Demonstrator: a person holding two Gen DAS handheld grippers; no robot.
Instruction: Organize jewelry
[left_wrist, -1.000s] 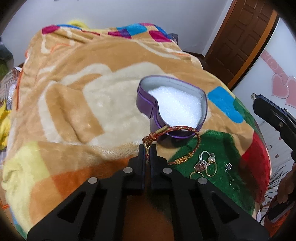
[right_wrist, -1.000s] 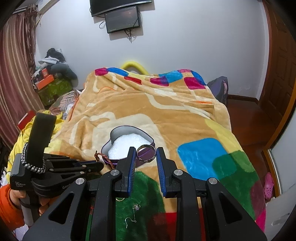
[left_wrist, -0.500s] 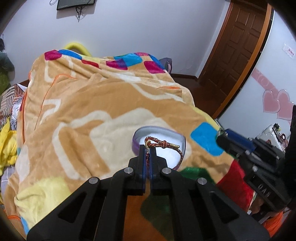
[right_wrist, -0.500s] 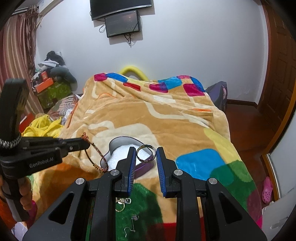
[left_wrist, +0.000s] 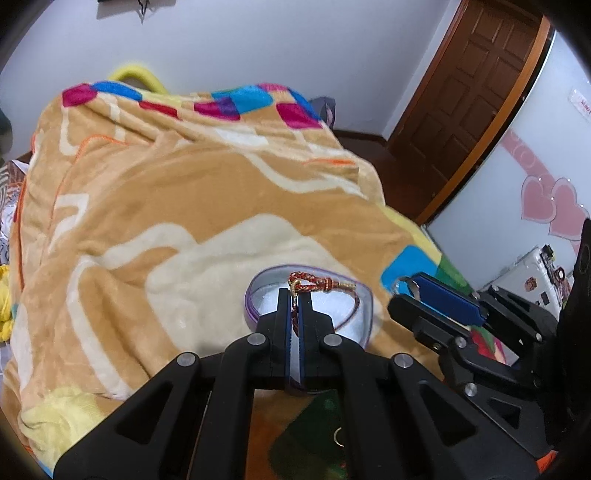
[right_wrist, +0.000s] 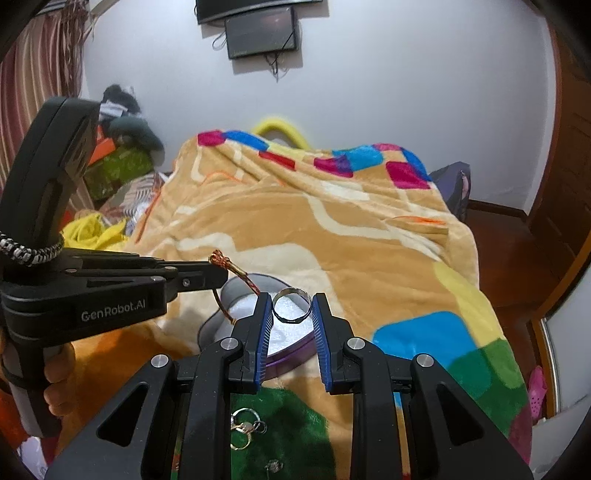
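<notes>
Bracelet (left_wrist: 318, 286), clamped in our left gripper (left_wrist: 294, 295), has risen off the bed (left_wrist: 155, 206) to hang at centre frame over the heart box (left_wrist: 258, 291), while our right gripper (right_wrist: 291, 306) pinches a ring (right_wrist: 291, 305), both ready to drop in.

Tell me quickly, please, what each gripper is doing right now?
Left gripper: shut on the red braided bracelet.
Right gripper: shut on the silver ring.

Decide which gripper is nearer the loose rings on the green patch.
Right. The right gripper, holding a ring, hangs just above the loose rings; the left gripper, pinching the bracelet, is farther off.
</notes>
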